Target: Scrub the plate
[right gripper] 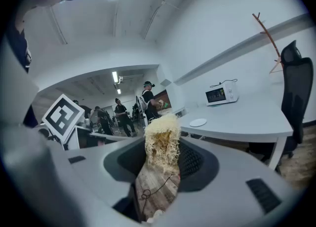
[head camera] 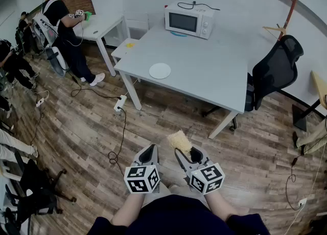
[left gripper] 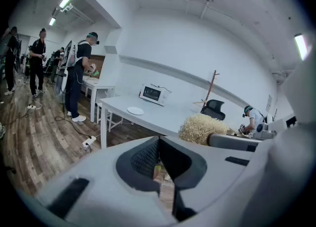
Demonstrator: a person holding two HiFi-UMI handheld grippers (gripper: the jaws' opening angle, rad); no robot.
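right gripper [head camera: 188, 153] pinches scrubber [head camera: 180, 140]; left gripper [head camera: 148, 152] pressed together, empty. plate [head camera: 160, 70] lies on table [head camera: 214, 75], well apart. risk: unheld plate may slide when scrubbed, or scrubber slip out.

- I count 1 plate [head camera: 160, 70].
- 1 scrubber [head camera: 180, 140].
- 2 grippers: left gripper [head camera: 149, 152], right gripper [head camera: 187, 155].
- 1 microwave [head camera: 189, 19].
- 2 white tables: large table [head camera: 214, 73], far table [head camera: 102, 24].
- 1 office chair [head camera: 278, 68].
- 1 coat stand [head camera: 292, 4].
- 1 power strip [head camera: 120, 102].
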